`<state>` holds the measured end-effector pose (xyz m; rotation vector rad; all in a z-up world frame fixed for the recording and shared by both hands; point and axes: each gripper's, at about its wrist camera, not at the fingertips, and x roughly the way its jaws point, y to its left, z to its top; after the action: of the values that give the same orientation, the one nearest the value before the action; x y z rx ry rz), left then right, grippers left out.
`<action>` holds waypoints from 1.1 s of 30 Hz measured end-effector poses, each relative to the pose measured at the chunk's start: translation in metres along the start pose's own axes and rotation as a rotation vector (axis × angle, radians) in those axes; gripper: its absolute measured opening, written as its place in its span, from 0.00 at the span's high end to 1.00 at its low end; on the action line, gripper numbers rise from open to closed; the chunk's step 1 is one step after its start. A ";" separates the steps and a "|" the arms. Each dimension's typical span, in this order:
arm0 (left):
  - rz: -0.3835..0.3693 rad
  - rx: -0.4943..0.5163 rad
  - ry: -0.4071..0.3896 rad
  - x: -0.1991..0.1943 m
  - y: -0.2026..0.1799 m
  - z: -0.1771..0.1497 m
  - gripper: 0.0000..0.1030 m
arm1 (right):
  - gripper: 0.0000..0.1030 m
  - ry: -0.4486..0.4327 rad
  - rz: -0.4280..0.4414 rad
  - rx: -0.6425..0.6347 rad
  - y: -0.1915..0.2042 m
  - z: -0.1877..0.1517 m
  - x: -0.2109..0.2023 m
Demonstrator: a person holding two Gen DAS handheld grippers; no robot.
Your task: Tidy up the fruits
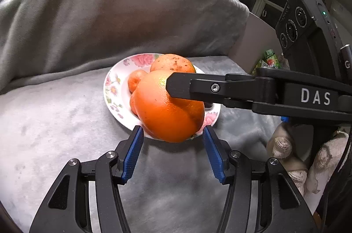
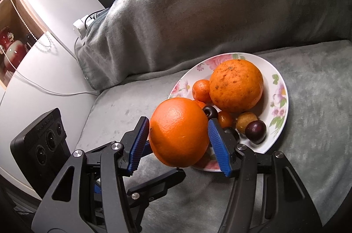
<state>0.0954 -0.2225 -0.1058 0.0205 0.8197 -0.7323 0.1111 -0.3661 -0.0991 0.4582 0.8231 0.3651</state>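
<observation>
A flowered plate (image 2: pixel 279 88) on the grey blanket holds a speckled orange (image 2: pixel 236 85), a mandarin (image 2: pixel 201 90), a kiwi (image 2: pixel 246 122), dark plums (image 2: pixel 255 131) and other small fruit. My right gripper (image 2: pixel 178 134) is shut on a large smooth orange (image 2: pixel 179 135) and holds it over the plate's near edge. In the left wrist view that orange (image 1: pixel 169 107) sits between the right gripper's black fingers (image 1: pixel 187 85) above the plate (image 1: pixel 114 83). My left gripper (image 1: pixel 172 151) is open and empty just in front of and below the orange.
A grey blanket (image 1: pixel 55 123) covers the seat and the backrest behind the plate. A white table with a cable and plug (image 2: pixel 79 27) stands to the left. Snack packets (image 1: pixel 270 60) sit at the right. The other hand-held unit's black body (image 2: pixel 39 140) is at lower left.
</observation>
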 end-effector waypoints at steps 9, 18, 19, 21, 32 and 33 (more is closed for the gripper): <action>0.014 -0.003 -0.001 -0.008 0.002 -0.003 0.38 | 0.33 -0.014 -0.014 -0.006 0.001 -0.001 -0.008; 0.048 -0.021 -0.017 -0.025 0.012 -0.011 0.26 | 0.20 -0.064 -0.122 -0.049 0.005 -0.008 -0.027; 0.052 -0.023 -0.019 -0.027 0.013 -0.012 0.24 | 0.20 -0.072 -0.132 -0.054 0.006 -0.009 -0.030; 0.064 -0.028 -0.027 -0.034 0.017 -0.014 0.24 | 0.19 -0.088 -0.169 -0.066 0.009 -0.011 -0.036; 0.151 -0.056 -0.046 -0.058 0.032 -0.024 0.23 | 0.07 -0.168 -0.477 -0.132 0.025 -0.024 -0.057; 0.158 -0.056 -0.054 -0.063 0.032 -0.025 0.23 | 0.07 -0.173 -0.496 -0.143 0.028 -0.025 -0.058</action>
<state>0.0698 -0.1542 -0.0896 0.0152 0.7776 -0.5588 0.0516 -0.3646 -0.0636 0.1390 0.7081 -0.0752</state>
